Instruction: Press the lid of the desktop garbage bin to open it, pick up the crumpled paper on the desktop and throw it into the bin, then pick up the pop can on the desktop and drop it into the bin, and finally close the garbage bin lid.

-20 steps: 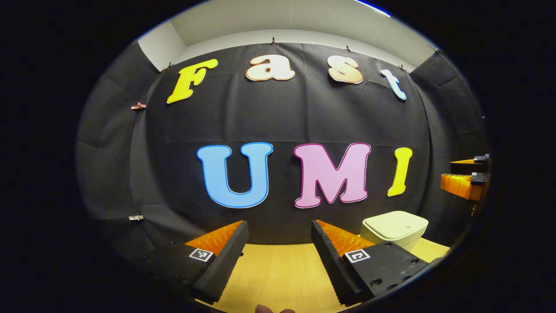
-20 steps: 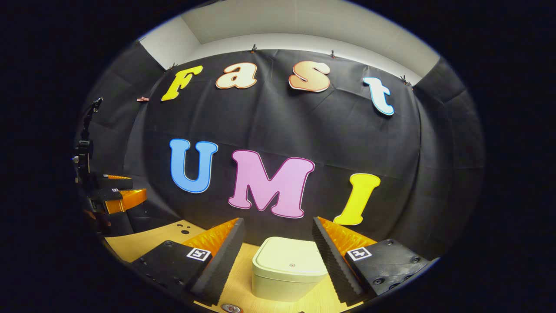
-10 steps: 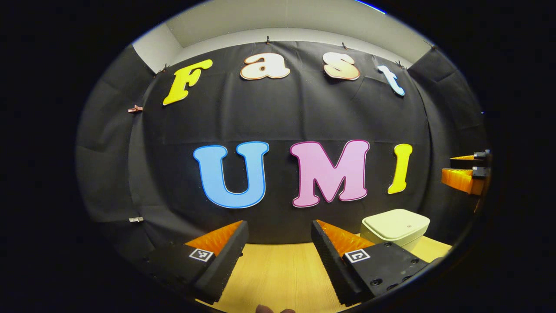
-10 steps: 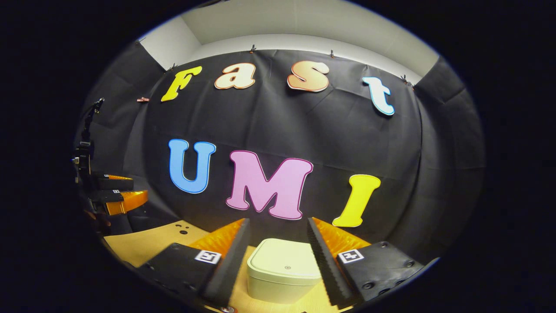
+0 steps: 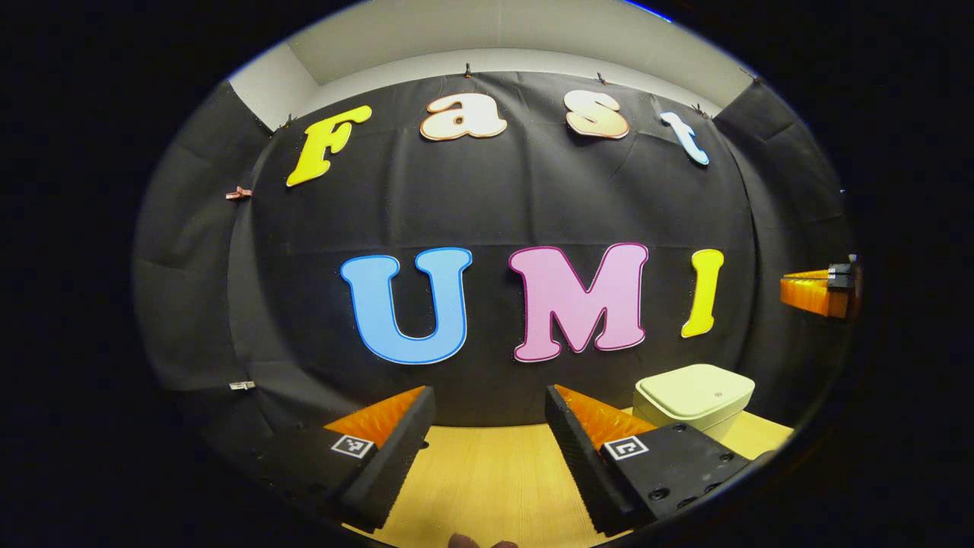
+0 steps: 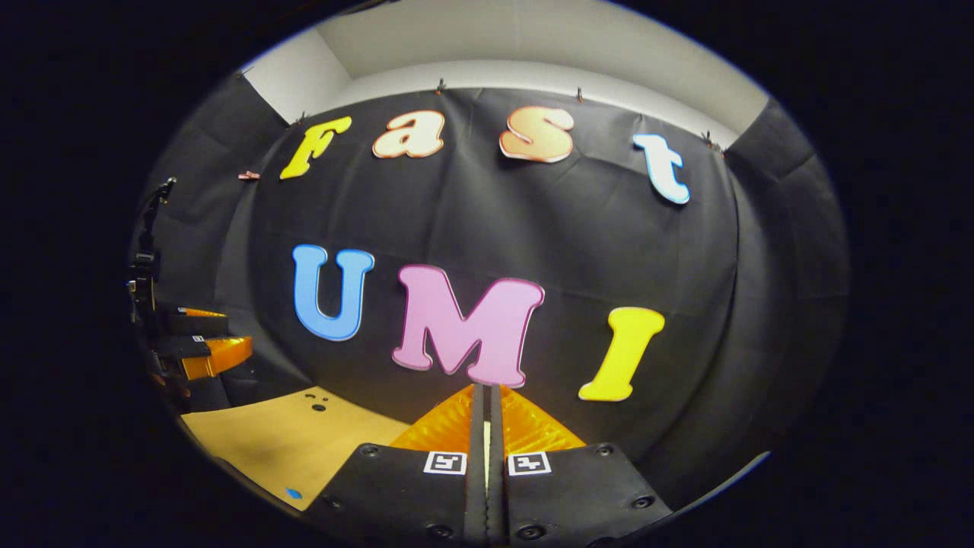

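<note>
Bin lid point(image 5: 694, 387) down; pressing step in hand.

The bin point(image 5: 689, 403) stands on the desktop point(image 5: 487, 479), far right. Right gripper point(image 6: 487, 426): fingers together, gripping nothing. Left gripper point(image 5: 487, 426): wide apart, empty. Recommended: bring the joined tips squarely onto the lid, press straight down, and avoid sliding the bin.

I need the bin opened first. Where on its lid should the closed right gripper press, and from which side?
Press from above on the flat top of the bin lid, which is shut and level. The right gripper has its fingers together, forming a blunt tip suited to pushing, probably near the small mark on the lid.
</note>
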A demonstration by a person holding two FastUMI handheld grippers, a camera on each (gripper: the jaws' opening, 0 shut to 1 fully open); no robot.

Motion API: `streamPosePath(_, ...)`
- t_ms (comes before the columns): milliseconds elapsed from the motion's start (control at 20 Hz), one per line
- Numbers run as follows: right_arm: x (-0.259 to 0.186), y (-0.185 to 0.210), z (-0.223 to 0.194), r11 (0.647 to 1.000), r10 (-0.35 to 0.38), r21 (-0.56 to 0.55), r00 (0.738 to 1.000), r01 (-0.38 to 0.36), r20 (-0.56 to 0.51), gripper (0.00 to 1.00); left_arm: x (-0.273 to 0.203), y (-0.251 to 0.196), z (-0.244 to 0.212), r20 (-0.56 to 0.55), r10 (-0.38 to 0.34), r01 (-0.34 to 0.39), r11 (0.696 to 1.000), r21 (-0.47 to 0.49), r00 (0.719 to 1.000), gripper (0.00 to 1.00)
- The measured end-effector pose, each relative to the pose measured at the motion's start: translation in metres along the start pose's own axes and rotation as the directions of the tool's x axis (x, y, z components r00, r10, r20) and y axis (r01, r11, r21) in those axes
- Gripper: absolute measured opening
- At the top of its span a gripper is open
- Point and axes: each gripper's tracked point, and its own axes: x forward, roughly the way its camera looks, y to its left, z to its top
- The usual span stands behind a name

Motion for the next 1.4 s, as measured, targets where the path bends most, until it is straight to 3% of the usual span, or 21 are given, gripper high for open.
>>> streamPosePath(400,0.040,-0.015,-0.061,0.999,0.030,-0.011,0.982,-0.032,-0.185,0.05,-0.005,0.003,-0.002,-0.003,0.012,-0.011,1.000,0.004,1.000,0.94)
streamPosePath(800,0.076,-0.018,-0.128,0.999,0.044,0.029,0.946,-0.036,-0.320,0.06,-0.008,0.004,-0.006,-0.009,0.018,-0.018,1.000,0.009,1.000,0.94)
streamPosePath(1400,0.095,-0.018,-0.184,0.998,0.052,0.044,0.907,-0.038,-0.419,0.05,-0.009,0.012,-0.013,-0.023,0.043,-0.043,0.999,0.009,0.999,0.94)
